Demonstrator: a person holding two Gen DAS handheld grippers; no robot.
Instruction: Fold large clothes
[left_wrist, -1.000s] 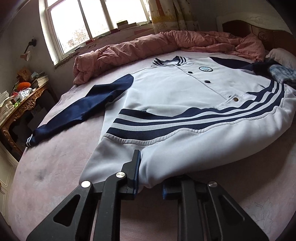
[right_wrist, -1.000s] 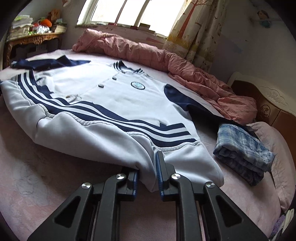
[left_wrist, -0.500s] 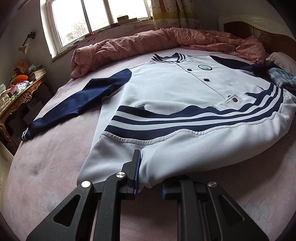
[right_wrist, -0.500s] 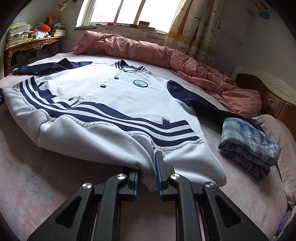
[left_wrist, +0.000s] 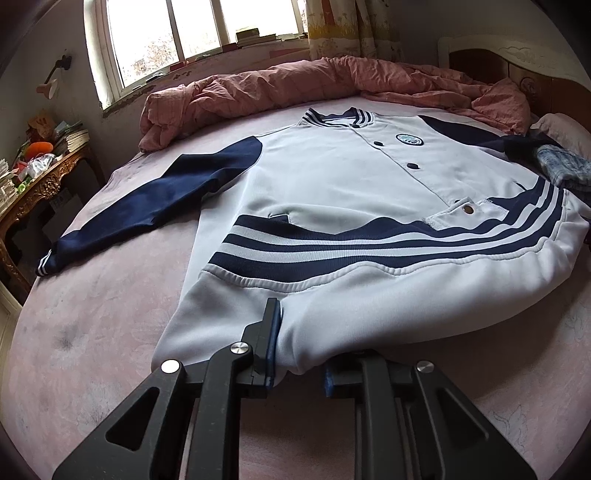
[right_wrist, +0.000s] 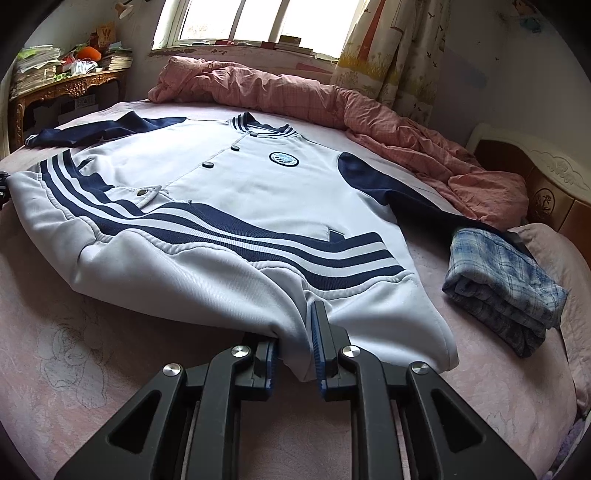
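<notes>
A white jacket (left_wrist: 332, 177) with navy sleeves and navy hem stripes lies front up on the pink bed (left_wrist: 92, 332); it also shows in the right wrist view (right_wrist: 229, 192). Its lower part is folded up over the body. My left gripper (left_wrist: 299, 354) is shut on the folded edge near its left corner; the right finger is hidden under the cloth. My right gripper (right_wrist: 293, 350) is shut on the folded edge near its right corner. The left sleeve (left_wrist: 147, 206) lies stretched out flat.
A rumpled pink quilt (left_wrist: 332, 85) lies along the far side under the window. A folded blue plaid garment (right_wrist: 506, 284) sits right of the jacket by the pillow (right_wrist: 565, 254) and headboard (right_wrist: 546, 192). A cluttered wooden side table (left_wrist: 33, 188) stands at the left.
Both grippers have carried the held folded edge further up over the jacket toward the collar. Their grip has not changed.
</notes>
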